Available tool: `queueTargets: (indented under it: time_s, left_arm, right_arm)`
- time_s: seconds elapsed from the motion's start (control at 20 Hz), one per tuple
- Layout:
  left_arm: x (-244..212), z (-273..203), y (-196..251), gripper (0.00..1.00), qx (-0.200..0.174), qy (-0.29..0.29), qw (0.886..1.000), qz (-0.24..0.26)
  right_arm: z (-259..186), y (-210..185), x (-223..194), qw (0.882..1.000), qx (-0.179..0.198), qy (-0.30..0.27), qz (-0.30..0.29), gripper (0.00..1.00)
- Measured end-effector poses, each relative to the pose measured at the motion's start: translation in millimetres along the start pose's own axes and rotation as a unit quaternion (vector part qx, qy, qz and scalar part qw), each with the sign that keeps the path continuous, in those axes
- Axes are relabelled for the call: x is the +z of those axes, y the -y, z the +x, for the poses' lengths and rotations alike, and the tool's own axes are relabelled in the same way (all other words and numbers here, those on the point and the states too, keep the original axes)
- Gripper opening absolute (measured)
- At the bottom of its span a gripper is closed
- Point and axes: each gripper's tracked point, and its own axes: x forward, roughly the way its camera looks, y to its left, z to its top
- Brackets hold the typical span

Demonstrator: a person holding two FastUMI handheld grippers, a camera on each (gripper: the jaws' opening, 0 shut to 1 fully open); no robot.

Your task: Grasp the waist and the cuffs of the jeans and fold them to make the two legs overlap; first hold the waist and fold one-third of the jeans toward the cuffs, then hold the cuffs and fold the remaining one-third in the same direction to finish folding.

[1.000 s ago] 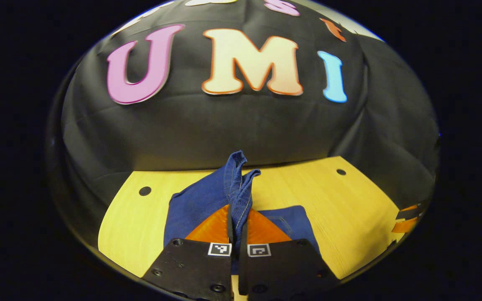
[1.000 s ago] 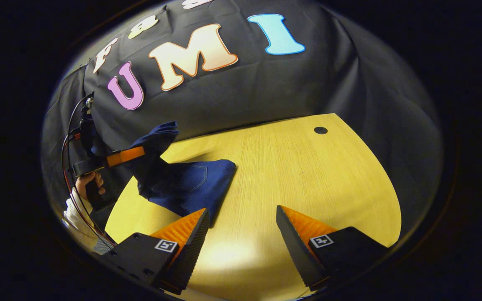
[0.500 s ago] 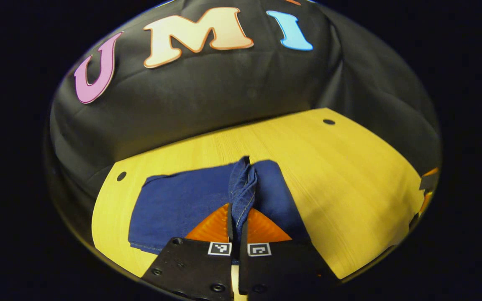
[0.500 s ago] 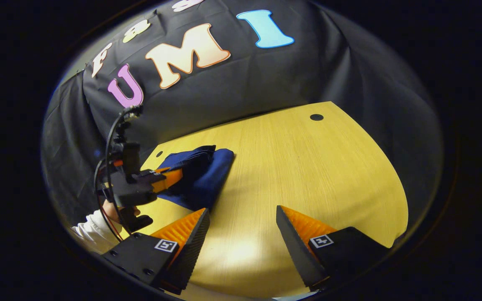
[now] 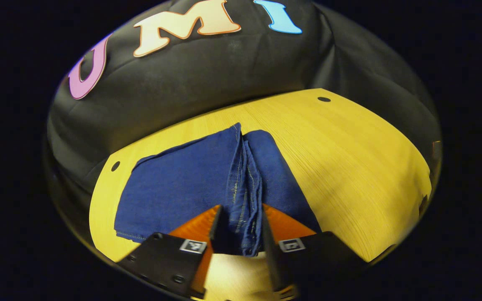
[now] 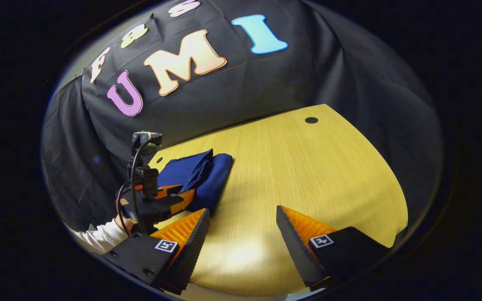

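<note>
1. Worktop [image 6: 308, 175]: wooden, with jeans toward its far left corner.
2. Jeans [image 5: 182, 188]: folded flat, hem edge bunched upward.
3. Left gripper [image 5: 241, 228]: jaws parted, straddling that hem; grip unclear.
4. Right gripper [image 6: 243, 234]: jaws wide apart, holding nothing, above the worktop's near edge.

Jeans [image 5: 182, 188]: dark blue denim, folded into a compact rectangular stack.
Pose: flat on the desk [image 5: 349, 167], layered seam edges bunched along the middle.
Location: toward the desk's left rear part in the right gripper view [image 6: 207, 175].
</note>
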Motion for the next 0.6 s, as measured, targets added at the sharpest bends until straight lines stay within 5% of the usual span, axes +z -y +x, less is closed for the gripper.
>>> queueTargets:
  time_s: [0.1,0.15,0.6]
  left_arm:
    - [7.4,-20.3,-12.0,0.81,0.02,0.025,0.999,-0.022]
    - [12.0,-30.2,-20.3,0.96,0.032,0.036,0.998,-0.033]
    - [10.7,-111.0,-99.4,0.96,0.104,0.064,0.992,-0.032]
  right_arm:
    - [-0.4,-5.1,0.4,1.0,-0.004,0.008,-0.013,0.98]
    - [-1.2,-8.9,-0.7,1.0,-0.005,0.011,-0.019,0.93]
    - [-10.5,-73.5,-28.6,0.997,0.029,0.001,-0.066,0.98]
